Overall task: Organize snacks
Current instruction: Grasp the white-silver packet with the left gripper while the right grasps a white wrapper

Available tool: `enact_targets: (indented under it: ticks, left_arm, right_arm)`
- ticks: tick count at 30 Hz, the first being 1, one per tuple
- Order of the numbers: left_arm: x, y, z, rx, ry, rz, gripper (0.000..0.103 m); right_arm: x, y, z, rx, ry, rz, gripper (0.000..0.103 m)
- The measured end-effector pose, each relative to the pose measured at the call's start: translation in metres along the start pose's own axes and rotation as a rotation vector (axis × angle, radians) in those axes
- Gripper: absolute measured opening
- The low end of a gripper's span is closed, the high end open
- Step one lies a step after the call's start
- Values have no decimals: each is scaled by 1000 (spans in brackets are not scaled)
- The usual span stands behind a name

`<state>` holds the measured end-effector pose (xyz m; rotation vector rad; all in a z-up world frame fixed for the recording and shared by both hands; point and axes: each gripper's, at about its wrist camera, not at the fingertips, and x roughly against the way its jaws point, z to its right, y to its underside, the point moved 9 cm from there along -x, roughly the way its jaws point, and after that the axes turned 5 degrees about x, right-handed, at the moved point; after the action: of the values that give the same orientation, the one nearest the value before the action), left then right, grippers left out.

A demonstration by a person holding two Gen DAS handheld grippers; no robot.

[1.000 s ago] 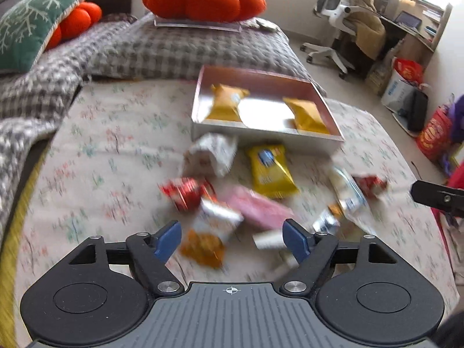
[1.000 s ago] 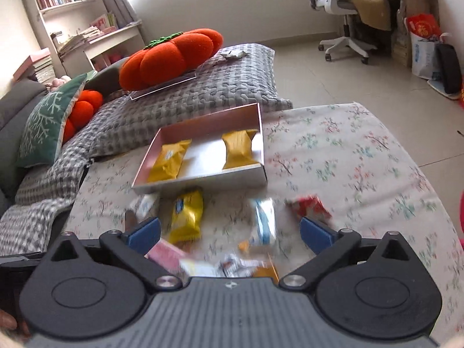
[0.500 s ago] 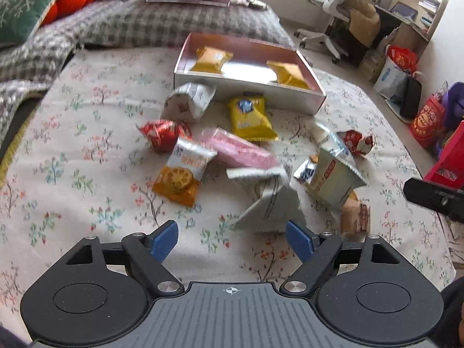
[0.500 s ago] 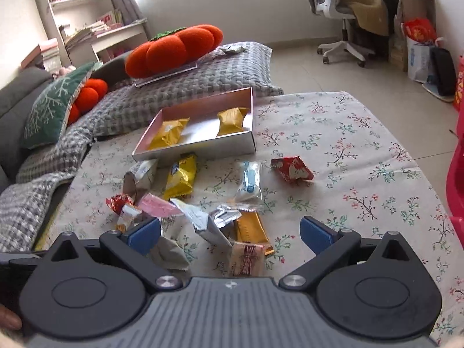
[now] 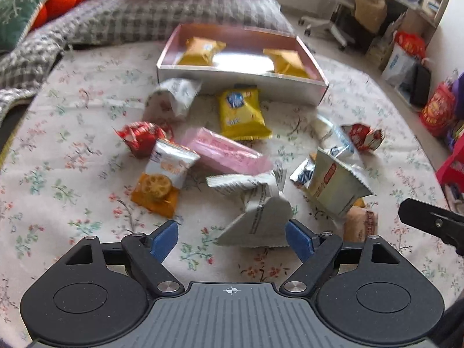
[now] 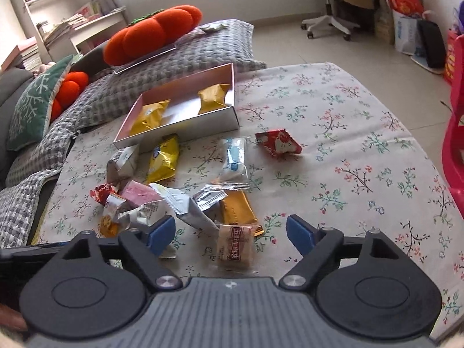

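Observation:
A shallow pink box sits at the back of the flowered tablecloth with two yellow packets inside. Loose snacks lie in front: a yellow packet, a pink packet, red packets, an orange-and-white packet, silver packets, a beige packet. My left gripper is open and empty, just short of a silver packet. My right gripper is open and empty, with the beige packet between its fingers.
Grey checked cushions with an orange pumpkin pillow lie behind the box. A green pillow is at left. An office chair and bags stand on the floor at right. The table edge curves off at right.
Both grippers pulled back from the box, bringing the snack pile into view, then the left one moved in again toward the pile. Both stayed open and empty.

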<state>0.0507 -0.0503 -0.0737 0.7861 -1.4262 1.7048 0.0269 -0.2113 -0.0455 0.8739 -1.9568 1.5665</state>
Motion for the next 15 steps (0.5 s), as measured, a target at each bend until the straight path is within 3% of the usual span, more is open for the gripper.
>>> enact_targets:
  ticks: [4, 6, 7, 13, 15]
  left_arm:
    - [-20, -1, 7, -31, -29, 3, 83]
    - [-26, 0, 4, -36, -35, -1, 78]
    - [-26, 1, 3, -26, -19, 3, 64]
    - [-14, -4, 0, -32, 38, 34, 44]
    - [-12, -4, 1, -28, 61, 29, 23]
  right_arm:
    - [-2, 2, -3, 22, 11, -8, 79]
    - [-3, 2, -3, 28, 13, -14, 78]
    - [-4, 2, -4, 33, 14, -18, 75]
    - [-12, 9, -15, 133, 34, -56, 71]
    - [-14, 10, -22, 166, 17, -65, 70]
